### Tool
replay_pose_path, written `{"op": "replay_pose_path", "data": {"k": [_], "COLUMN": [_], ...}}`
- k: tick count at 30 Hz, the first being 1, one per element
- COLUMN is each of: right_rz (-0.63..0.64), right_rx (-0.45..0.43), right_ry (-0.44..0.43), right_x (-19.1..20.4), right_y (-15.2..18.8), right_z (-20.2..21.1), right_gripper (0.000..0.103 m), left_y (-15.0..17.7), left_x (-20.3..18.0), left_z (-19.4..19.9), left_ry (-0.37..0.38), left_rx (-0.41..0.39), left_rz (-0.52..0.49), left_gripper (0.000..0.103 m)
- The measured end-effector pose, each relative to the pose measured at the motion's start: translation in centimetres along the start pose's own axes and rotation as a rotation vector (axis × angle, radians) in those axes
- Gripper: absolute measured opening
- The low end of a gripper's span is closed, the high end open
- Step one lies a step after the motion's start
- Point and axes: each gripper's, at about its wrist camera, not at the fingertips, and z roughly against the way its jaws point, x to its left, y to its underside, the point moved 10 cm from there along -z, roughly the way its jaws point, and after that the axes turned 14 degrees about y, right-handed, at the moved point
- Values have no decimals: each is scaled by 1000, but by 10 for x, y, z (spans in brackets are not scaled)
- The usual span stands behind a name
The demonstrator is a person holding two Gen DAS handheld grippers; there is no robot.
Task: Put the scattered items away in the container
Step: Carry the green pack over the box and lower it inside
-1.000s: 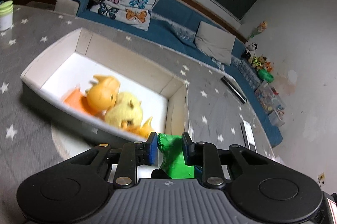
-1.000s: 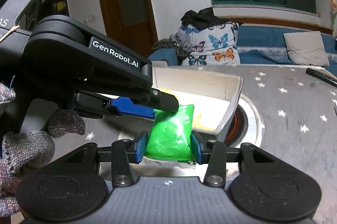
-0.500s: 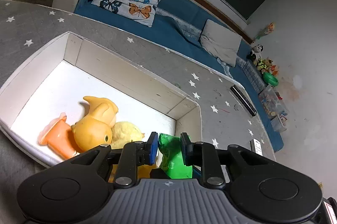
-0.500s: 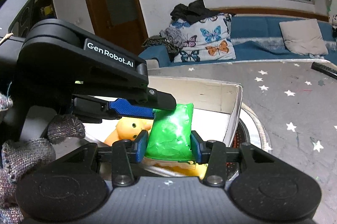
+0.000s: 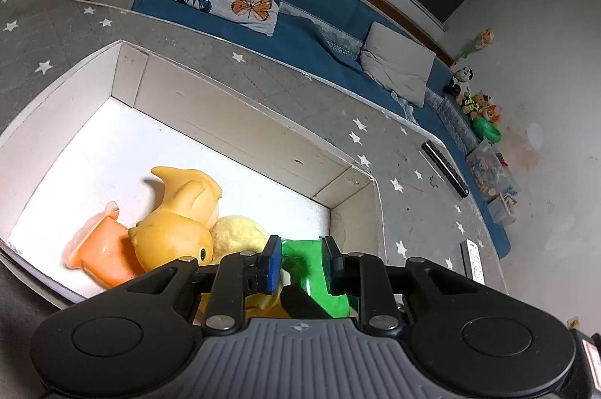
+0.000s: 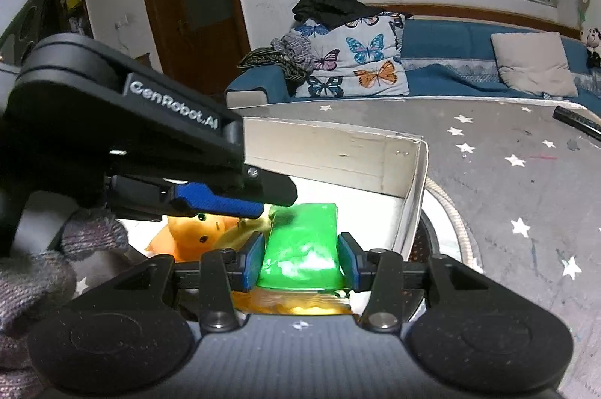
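Green, glossy packet (image 6: 300, 248) is clamped between the blue pads (image 6: 252, 262) of the right gripper (image 6: 300, 262), held above the white cardboard box (image 6: 413, 196) at its right end. The same green packet (image 5: 311, 271) is also pinched by the left gripper (image 5: 302, 263), whose fingers are closed on its top edge. Inside the box (image 5: 240, 121), at 9 o'clock from the packet, an orange rubber duck toy (image 5: 176, 230), a yellow plush (image 5: 236, 233) and an orange cup-shaped piece (image 5: 95, 248) are seen touching. The box is set on a grey star-patterned table (image 5: 413, 181).
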Motion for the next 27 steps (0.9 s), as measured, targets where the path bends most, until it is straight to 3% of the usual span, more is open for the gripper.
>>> {"op": "replay_pose_path", "data": {"k": [15, 27], "right_rz": [23, 11], "right_rx": [-32, -37], "right_ry": [20, -27], "right_x": [-3, 5], "right_y": [1, 5], "right_z": [23, 42], "right_gripper": [49, 47], "left_y": [6, 12], "left_x": [-6, -12], "left_z": [19, 39], "left_ry": [-27, -61], "left_rx": [-5, -18], "left_rz": [-48, -112], "left_gripper": [25, 27]}}
